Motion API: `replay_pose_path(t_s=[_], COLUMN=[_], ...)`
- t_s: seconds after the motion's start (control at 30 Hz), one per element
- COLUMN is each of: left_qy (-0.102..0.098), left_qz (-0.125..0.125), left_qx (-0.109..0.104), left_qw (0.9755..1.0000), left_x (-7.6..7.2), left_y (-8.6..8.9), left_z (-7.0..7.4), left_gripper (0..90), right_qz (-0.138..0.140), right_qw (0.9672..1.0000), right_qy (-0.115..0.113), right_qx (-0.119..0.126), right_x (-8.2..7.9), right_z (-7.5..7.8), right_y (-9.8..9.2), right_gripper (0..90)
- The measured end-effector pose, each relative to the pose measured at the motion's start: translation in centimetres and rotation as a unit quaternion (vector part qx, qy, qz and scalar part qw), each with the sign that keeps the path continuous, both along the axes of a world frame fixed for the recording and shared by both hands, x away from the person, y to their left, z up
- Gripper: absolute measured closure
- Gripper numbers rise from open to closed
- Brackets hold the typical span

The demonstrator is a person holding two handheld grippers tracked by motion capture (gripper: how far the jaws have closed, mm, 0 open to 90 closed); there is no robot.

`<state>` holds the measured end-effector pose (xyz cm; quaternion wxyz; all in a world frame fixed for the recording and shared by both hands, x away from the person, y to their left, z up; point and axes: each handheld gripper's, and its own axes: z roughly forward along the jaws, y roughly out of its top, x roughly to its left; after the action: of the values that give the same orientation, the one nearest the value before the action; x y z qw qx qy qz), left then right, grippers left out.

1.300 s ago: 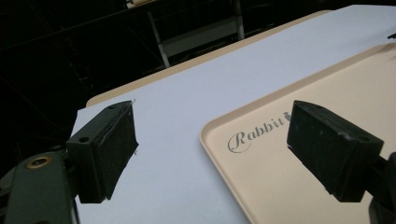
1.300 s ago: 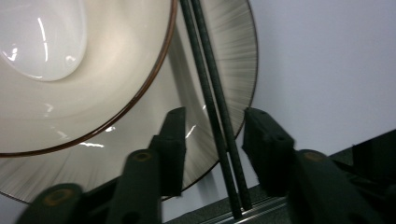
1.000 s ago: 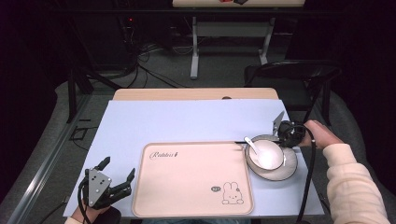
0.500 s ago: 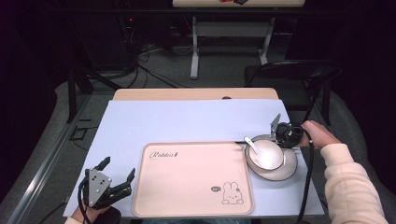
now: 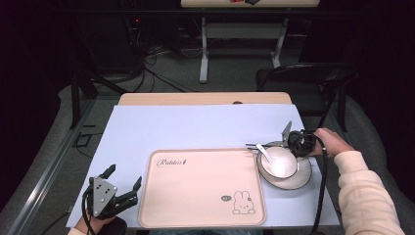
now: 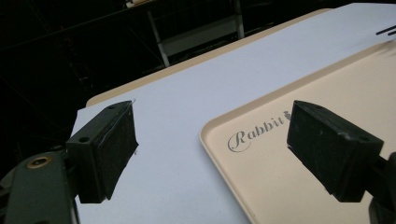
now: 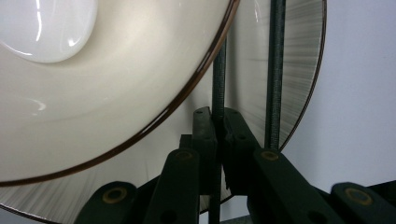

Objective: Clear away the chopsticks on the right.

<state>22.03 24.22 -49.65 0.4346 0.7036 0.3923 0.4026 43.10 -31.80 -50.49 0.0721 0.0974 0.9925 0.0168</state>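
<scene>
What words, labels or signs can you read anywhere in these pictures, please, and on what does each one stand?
"Rabbit": cursive script on the beige tray, near its far left corner; in the left gripper view it reads "Rabbit" as far as the jaw lets it show.
Small dark mark right after that word: too small to read.
Dark speech bubble beside the rabbit drawing on the tray: too small to read.

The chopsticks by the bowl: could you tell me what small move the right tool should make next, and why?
Probably a short, slow lift. The right tool has just closed its jaws on one chopstick, while the second chopstick lies outside them on the plate, close to the bowl. Rising gently should clear the rim without nudging either.
</scene>
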Motion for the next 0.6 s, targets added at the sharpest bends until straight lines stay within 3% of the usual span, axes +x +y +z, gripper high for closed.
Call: replay_pose_path(t_s=[0.17,0.37,0.6], left_qy=[0.001,0.004,0.004], left_qz=[0.000,-0.001,0.000], left_qx=[0.001,0.003,0.004], left_qw=[1.0000,1.0000,1.0000], left_x=[0.0,0.1,0.1], left_y=[0.0,-0.1,-0.1], left_z=[0.0,0.0,0.0], left_gripper=[15.5,15.5,15.6], right_qz=[0.011,0.016,0.001], right_qw=[0.9998,0.9995,0.9988], right_qy=[-0.005,-0.021,-0.038], right_qx=[0.019,0.018,0.031], right_x=[0.0,-0.2,-0.2], right_z=[0.1,1.0,2.9], right_y=[-0.1,-0.2,-0.3], right_gripper=[85.1,85.1,85.1])
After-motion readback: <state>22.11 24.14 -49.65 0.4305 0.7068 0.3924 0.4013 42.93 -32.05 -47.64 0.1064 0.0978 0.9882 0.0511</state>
